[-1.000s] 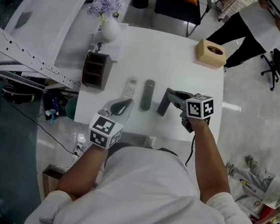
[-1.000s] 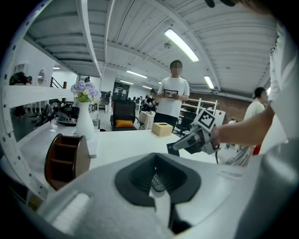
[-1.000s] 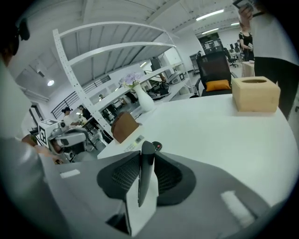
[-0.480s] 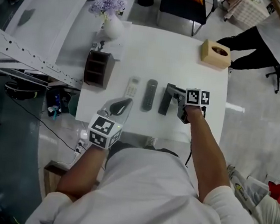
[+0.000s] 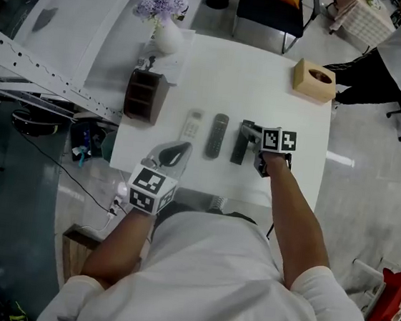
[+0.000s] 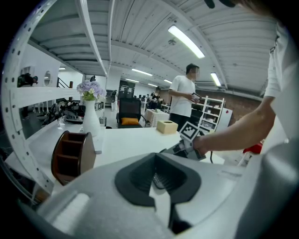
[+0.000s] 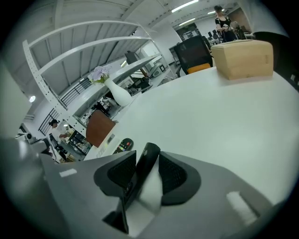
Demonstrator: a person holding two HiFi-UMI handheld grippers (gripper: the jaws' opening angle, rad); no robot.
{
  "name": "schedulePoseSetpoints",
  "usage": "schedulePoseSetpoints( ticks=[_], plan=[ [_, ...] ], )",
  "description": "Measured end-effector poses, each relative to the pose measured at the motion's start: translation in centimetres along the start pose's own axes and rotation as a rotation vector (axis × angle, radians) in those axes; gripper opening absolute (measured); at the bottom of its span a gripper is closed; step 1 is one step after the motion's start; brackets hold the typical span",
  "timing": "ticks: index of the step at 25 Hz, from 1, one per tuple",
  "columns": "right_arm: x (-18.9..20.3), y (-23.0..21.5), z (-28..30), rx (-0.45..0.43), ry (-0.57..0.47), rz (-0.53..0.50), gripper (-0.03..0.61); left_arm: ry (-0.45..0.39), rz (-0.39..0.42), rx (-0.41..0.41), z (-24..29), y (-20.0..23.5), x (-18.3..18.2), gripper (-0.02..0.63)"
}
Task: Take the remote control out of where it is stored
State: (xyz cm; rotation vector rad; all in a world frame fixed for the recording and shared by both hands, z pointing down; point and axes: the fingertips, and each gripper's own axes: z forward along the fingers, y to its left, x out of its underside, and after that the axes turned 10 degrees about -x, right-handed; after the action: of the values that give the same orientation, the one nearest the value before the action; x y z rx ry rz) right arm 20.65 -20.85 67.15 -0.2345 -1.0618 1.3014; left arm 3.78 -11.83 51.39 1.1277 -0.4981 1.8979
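The holder (image 5: 142, 95) at the left edge of the tabletop (image 5: 252, 83) looks empty, so little seems left: fingers of the right gripper (image 7: 148, 161) have just been opening around the black remote (image 5: 239, 150) lying there; the left gripper (image 5: 179, 149) has its fingers together, empty

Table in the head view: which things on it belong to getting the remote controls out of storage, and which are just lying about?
Part of the job:
- brown holder
- white remote
- dark remote
- black remote, between the jaws of the right gripper, which have just been opening

Just lying about:
- vase of purple flowers
- tissue box
- chair beyond the table
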Motion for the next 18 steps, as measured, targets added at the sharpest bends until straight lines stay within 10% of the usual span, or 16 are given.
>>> schedulePoseSetpoints(
  ticks=[18],
  plan=[
    [-0.2, 0.2, -2.4, 0.057, 0.031, -0.168, 0.229, -0.008, -0.002, -0.061, -1.0, -1.9, -0.3, 0.002]
  ],
)
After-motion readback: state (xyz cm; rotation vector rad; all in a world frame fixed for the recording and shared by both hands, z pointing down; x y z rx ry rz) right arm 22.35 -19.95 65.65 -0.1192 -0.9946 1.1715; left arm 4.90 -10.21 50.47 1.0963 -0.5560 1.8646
